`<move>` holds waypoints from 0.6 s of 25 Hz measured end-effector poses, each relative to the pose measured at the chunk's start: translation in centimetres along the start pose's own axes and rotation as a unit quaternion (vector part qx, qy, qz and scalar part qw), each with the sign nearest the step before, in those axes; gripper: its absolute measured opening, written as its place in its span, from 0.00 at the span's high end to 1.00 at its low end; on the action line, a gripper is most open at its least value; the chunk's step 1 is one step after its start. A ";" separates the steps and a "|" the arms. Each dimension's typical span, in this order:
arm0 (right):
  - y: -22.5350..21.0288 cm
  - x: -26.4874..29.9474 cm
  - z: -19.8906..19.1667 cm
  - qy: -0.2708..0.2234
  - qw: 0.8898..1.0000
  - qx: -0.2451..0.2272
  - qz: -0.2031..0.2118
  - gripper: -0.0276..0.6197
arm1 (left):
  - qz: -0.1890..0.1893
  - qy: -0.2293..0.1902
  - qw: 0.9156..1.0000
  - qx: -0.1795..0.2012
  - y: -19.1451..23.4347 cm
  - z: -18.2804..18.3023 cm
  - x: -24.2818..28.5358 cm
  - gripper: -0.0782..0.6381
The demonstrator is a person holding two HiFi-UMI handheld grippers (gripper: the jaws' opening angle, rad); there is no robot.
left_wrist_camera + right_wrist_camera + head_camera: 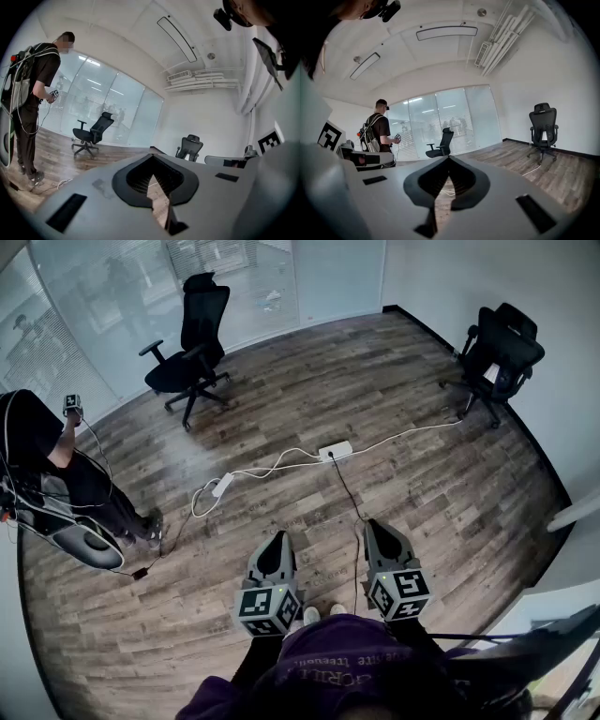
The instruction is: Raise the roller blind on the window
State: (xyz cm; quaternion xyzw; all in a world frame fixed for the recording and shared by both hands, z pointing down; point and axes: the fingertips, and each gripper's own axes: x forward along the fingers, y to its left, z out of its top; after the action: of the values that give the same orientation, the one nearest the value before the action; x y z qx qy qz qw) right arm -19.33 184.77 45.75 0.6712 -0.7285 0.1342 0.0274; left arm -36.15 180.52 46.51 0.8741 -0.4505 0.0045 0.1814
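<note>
Wooden floor (403, 399) is all that is seen ahead of the two tools. The left hand-held gripper (277, 542) and the right hand-held gripper (382, 532) are held low and side by side, both pointed forward over the floor. Both sets of jaws are pressed together. Nothing is held between them, and only floor is seen past the tips.

The roller blind is not found in any view, so which way it lies from the grippers cannot be told. A glass wall (112, 306) is seen far ahead, with a black chair (192, 334) near it. A white power strip (335, 451) is laid on the floor in between. Another person (56, 460) can be seen at the left.

Neither gripper is nearer to any window, since both are held level. A white ledge (574, 512) is seen at the far right edge. It may belong to a window, but that is only a guess. The blind must probably be looked for first, and the task is judged as not yet begun.
</note>
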 end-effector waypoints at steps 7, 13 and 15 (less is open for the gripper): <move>0.6 -0.4 -0.6 0.003 1.000 -0.002 0.001 0.96 | -0.001 0.001 1.000 -0.003 0.2 -0.6 -0.8 0.89; 0.7 -0.9 -0.8 -0.001 1.000 0.004 -0.002 0.96 | -0.007 0.002 1.000 -0.002 -0.1 -0.7 -1.1 0.89; 0.5 -1.0 -0.9 -0.003 1.000 0.010 -0.006 0.96 | -0.007 0.004 1.000 0.000 -0.2 -0.8 -1.1 0.89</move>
State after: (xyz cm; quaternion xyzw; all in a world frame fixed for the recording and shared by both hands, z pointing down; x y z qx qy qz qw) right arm -19.81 185.95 46.28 0.6759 -0.7235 0.1391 0.0191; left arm -36.53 181.76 46.99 0.8771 -0.4439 0.0067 0.1832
